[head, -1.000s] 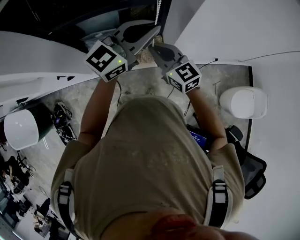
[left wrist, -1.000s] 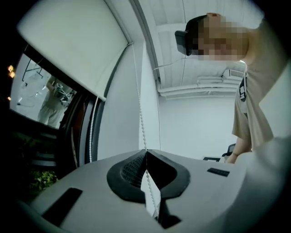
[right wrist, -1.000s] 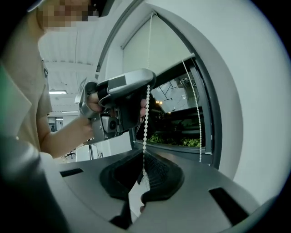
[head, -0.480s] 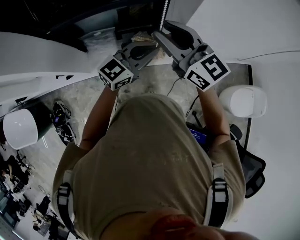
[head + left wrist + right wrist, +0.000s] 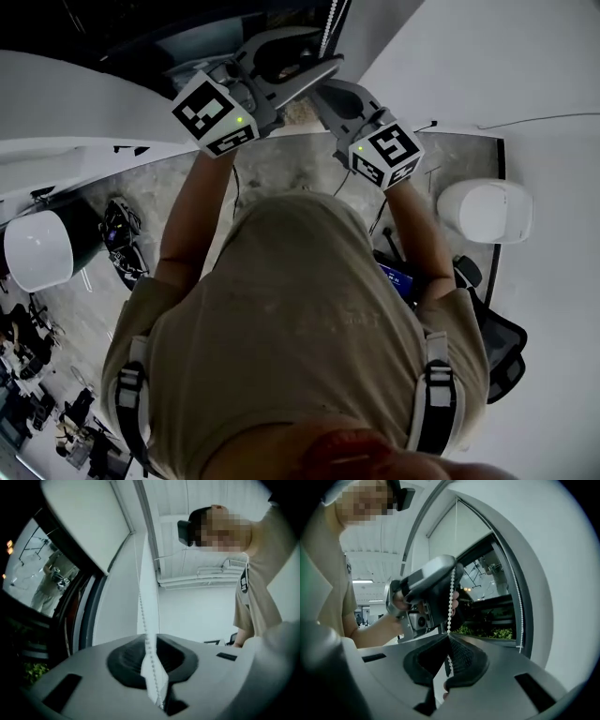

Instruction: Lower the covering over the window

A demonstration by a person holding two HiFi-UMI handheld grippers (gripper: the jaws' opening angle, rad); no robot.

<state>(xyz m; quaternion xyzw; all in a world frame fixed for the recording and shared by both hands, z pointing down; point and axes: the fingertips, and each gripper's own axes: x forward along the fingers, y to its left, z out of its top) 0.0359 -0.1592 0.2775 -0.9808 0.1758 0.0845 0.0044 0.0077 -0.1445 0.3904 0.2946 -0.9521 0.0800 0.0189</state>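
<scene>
Partly done — the blind (image 5: 84, 527) covers only the window's (image 5: 487, 592) top. The chain (image 5: 451, 597) hangs just right of it. The right gripper (image 5: 447, 656) has just closed and pinches the chain; the left gripper (image 5: 152, 667) has just spread — chain loose between its jaws.

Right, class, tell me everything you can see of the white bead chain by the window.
The bead chain is a string of small white balls, plastic by the look, hanging taut and nearly straight down beside the window frame. The right gripper has just closed its fingers on it and pinches it. Further up, the chain runs between the fingers of the left gripper, which have just opened and stand apart without pinching it.
</scene>
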